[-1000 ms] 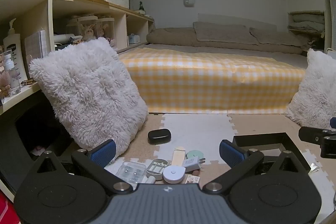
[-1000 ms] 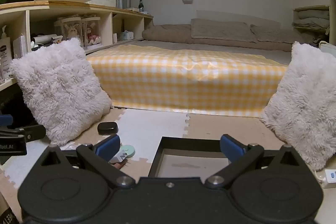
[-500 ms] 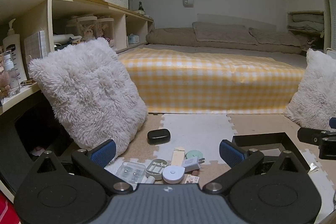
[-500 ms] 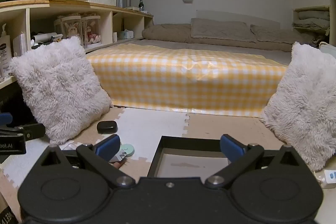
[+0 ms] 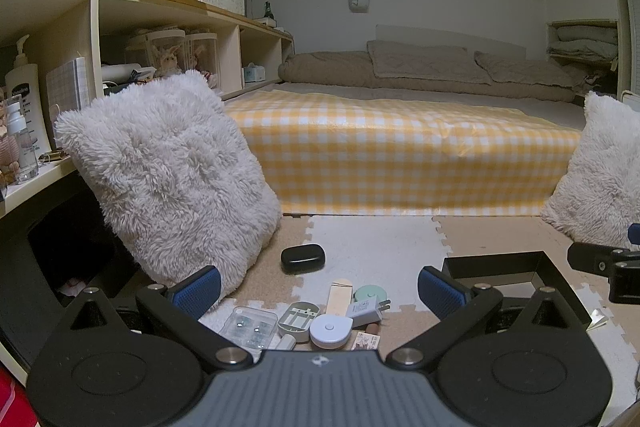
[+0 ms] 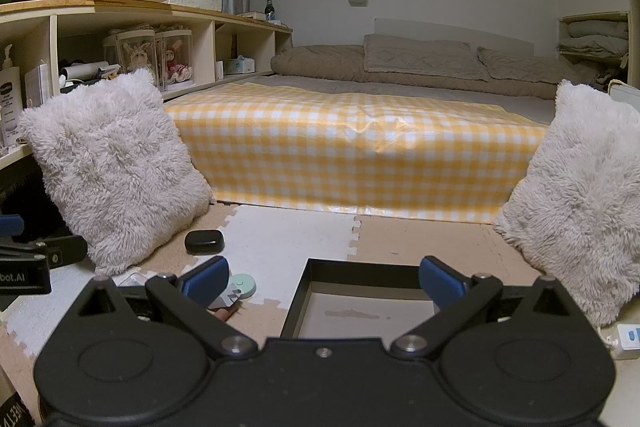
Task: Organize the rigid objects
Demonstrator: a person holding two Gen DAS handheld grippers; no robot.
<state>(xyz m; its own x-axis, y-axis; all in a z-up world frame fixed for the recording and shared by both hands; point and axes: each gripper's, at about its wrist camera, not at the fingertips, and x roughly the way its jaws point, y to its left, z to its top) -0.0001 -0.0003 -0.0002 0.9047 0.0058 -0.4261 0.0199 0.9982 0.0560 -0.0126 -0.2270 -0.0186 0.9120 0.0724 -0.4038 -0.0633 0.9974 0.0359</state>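
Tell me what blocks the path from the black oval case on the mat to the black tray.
Nothing visible does. The black oval case lies alone on the foam mat, left of the black tray; only bare mat lies between them. The mint disc lies nearer, off that line.

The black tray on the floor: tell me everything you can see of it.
The black tray is a shallow, rectangular, open box with thin, dark, matte walls and a pale bottom bearing a faint stain. It sits flat on the foam floor mat, empty as far as its visible part shows. The right gripper hovers open over its near side, hiding that edge. In the left wrist view it lies right of the small clutter, far corner showing.
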